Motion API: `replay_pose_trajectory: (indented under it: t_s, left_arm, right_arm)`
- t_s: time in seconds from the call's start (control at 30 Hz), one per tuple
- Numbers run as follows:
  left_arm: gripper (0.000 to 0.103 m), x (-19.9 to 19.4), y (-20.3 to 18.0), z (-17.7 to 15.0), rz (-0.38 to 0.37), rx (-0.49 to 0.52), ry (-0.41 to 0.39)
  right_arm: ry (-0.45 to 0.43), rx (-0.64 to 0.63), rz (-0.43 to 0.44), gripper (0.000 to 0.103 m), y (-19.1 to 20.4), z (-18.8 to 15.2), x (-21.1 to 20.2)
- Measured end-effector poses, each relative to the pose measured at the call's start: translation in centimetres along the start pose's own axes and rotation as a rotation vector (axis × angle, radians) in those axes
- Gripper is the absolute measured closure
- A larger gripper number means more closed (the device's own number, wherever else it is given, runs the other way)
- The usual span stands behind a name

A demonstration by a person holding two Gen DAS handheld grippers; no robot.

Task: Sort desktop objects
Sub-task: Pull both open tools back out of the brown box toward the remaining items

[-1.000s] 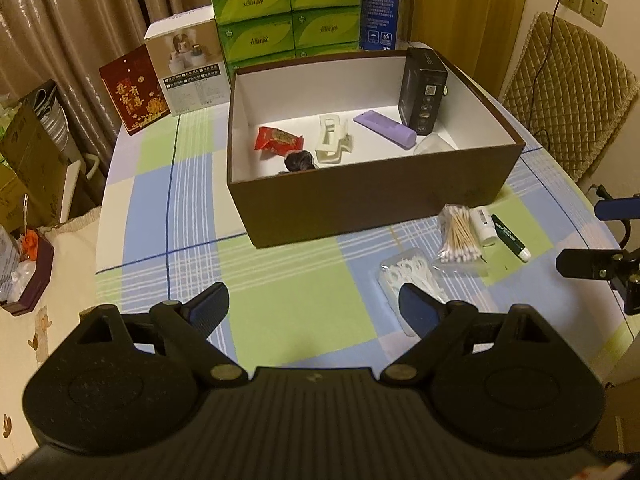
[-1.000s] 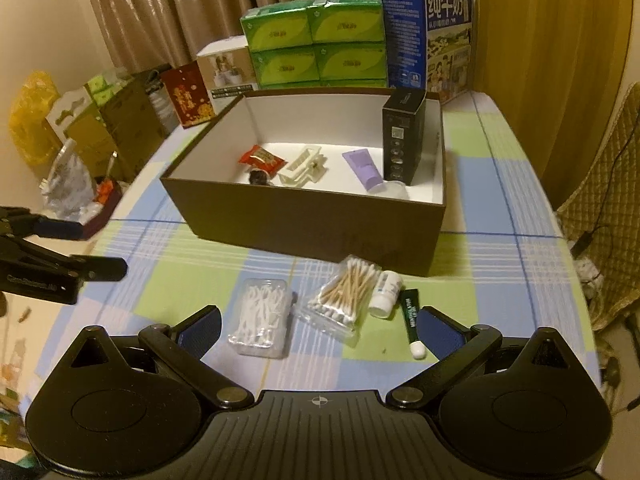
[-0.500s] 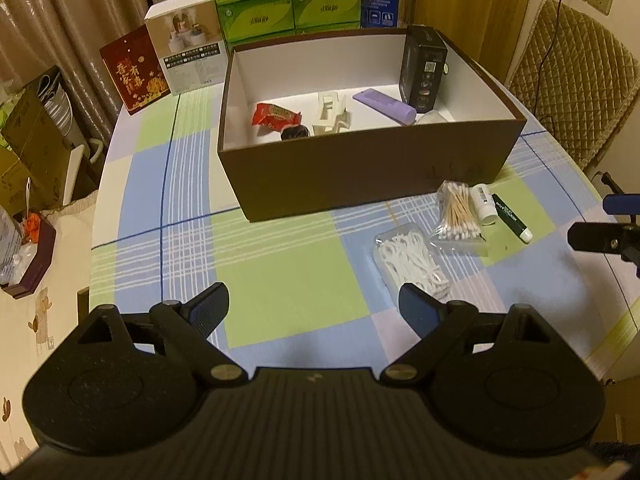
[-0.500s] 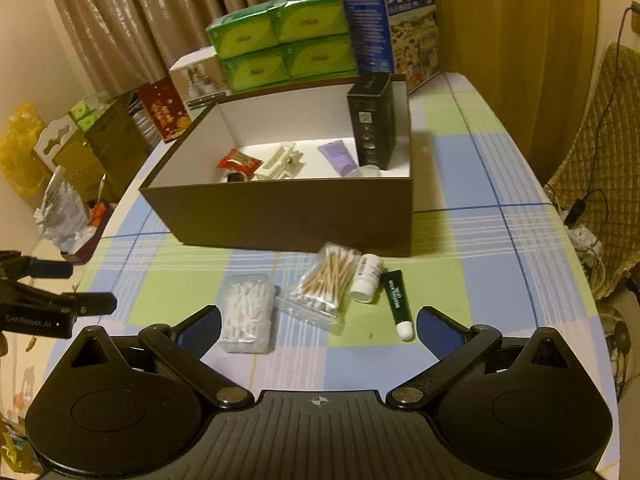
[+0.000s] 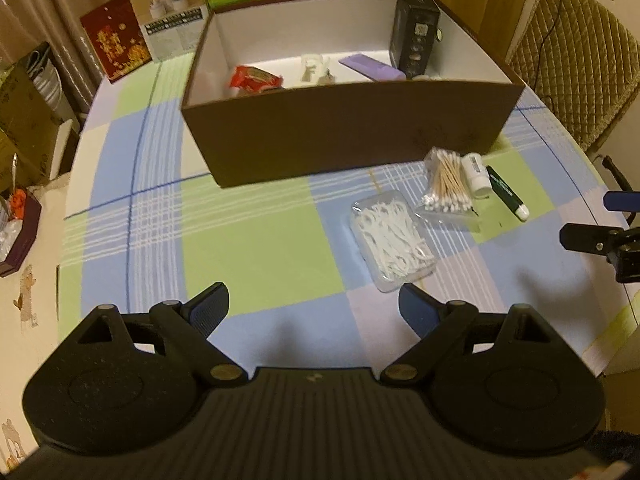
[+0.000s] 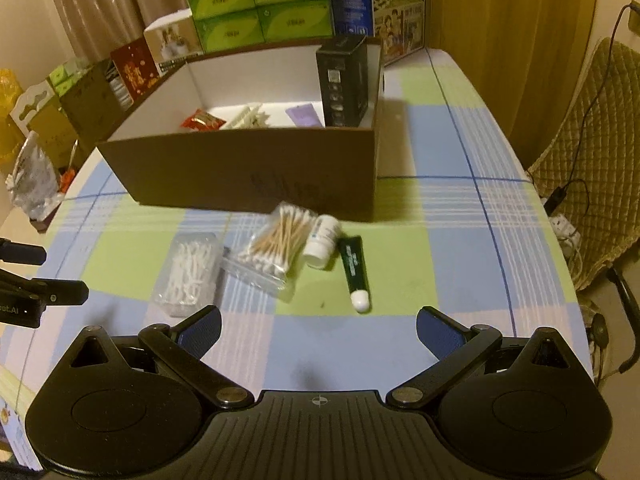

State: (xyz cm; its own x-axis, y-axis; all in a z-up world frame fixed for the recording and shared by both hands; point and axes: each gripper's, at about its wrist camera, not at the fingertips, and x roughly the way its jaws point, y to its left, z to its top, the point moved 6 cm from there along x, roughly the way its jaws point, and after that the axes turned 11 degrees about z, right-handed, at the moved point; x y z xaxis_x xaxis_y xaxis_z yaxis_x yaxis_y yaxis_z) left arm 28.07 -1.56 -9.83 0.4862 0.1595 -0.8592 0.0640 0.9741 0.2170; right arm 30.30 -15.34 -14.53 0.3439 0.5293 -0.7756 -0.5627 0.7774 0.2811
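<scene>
Both grippers have sunk toward the table, so the loose items loom larger. Left gripper (image 5: 314, 306) gapes empty just short of the floss picks (image 5: 392, 236); right gripper (image 6: 319, 330) gapes empty before the tube (image 6: 354, 268). Both seem staged for pickups into the box (image 6: 256, 172). Tube's long axis runs toward the box, white cap nearest the gripper.

green tissue packs (image 6: 260, 8), blue carton (image 6: 396, 0), beige curtains (image 6: 112, 4), quilted chair (image 5: 576, 76)
</scene>
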Motion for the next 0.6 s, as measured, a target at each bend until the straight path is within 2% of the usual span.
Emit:
replay_pose_trajectory:
  t_s: [0.27,0.6]
  left_arm:
    - [0.013,1.2,-2.4,-0.4,-0.044,0.017,0.036]
    - [0.013,4.5,-5.4,0.5,-0.100,0.006,0.040]
  right_arm:
    - [0.019,0.024,0.003,0.002,-1.3,-0.8,1.0]
    - [0.011,0.079,-0.048,0.002,-4.8,-0.8,2.6]
